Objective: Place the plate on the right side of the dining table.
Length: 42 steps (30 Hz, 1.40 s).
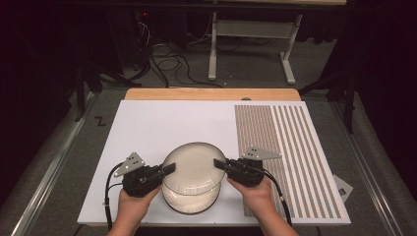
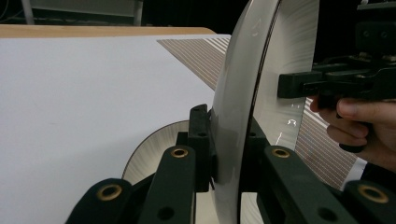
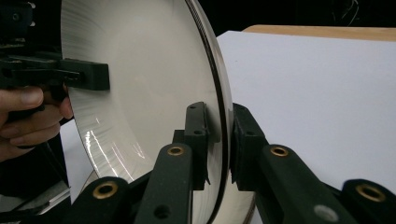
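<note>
Hand-held grippers, left (image 1: 169, 169), right (image 1: 219, 164), clamp upper plate (image 1: 194, 168) rim.

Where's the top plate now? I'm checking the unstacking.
High view: the top plate sits near the table's front edge, clamped between left gripper and right gripper, above the lower plate.

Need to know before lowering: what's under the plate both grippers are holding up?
A second plate lies on the white board right beneath the raised plate. Its near edge shows; the rest is covered.

High view looks down; both gripper views face each other, close, sharing the plate (image 1: 193, 167).
</note>
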### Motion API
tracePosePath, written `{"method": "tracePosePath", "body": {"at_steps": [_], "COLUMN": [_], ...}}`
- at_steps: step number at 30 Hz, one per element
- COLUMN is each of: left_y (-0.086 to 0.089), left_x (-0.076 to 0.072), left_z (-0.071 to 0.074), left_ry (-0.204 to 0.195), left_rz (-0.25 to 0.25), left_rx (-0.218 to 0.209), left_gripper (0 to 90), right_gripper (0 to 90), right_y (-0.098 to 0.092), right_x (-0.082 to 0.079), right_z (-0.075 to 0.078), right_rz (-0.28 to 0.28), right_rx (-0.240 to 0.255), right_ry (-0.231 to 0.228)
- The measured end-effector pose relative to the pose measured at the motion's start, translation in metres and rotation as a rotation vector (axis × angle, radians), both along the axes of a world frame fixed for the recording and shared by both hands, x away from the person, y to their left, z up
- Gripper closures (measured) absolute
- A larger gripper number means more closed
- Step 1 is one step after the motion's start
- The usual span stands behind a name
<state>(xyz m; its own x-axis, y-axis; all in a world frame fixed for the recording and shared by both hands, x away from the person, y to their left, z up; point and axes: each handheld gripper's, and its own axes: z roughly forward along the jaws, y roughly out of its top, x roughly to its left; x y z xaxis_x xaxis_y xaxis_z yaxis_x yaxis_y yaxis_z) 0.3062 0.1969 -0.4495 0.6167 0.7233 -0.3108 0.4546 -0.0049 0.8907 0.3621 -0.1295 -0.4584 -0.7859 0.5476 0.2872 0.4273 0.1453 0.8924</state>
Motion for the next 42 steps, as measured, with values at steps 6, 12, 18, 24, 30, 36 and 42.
{"method": "tracePosePath", "body": {"at_steps": [6,12,18,24,30,36,42], "left_y": [-0.015,-0.034,-0.050,-0.066,-0.084,-0.105,-0.127], "left_x": [0.008,0.018,0.031,0.042,0.055,0.068,0.084], "left_z": [0.007,0.018,0.023,0.025,0.025,0.026,0.022], "left_ry": [-0.013,-0.039,-0.037,-0.028,-0.011,0.006,0.040], "left_rz": [-0.005,-0.019,-0.028,-0.046,-0.073,-0.094,-0.132], "left_rx": [0.008,0.019,0.025,0.024,0.016,0.004,-0.014], "left_gripper": [80.4,80.2,79.7,79.8,79.9,79.8,79.5], "right_gripper": [81.0,80.9,80.9,81.0,81.2,81.5,82.2], "right_y": [-0.012,-0.031,-0.046,-0.063,-0.082,-0.103,-0.124], "right_x": [0.004,0.005,0.011,0.015,0.019,0.022,0.023], "right_z": [0.009,0.022,0.030,0.033,0.036,0.037,0.037], "right_rz": [-0.030,-0.068,-0.108,-0.131,-0.158,-0.193,-0.233], "right_rx": [-0.008,-0.012,-0.019,-0.018,-0.024,-0.018,-0.022], "right_ry": [-0.016,-0.056,-0.064,-0.064,-0.061,-0.058,-0.043]}}
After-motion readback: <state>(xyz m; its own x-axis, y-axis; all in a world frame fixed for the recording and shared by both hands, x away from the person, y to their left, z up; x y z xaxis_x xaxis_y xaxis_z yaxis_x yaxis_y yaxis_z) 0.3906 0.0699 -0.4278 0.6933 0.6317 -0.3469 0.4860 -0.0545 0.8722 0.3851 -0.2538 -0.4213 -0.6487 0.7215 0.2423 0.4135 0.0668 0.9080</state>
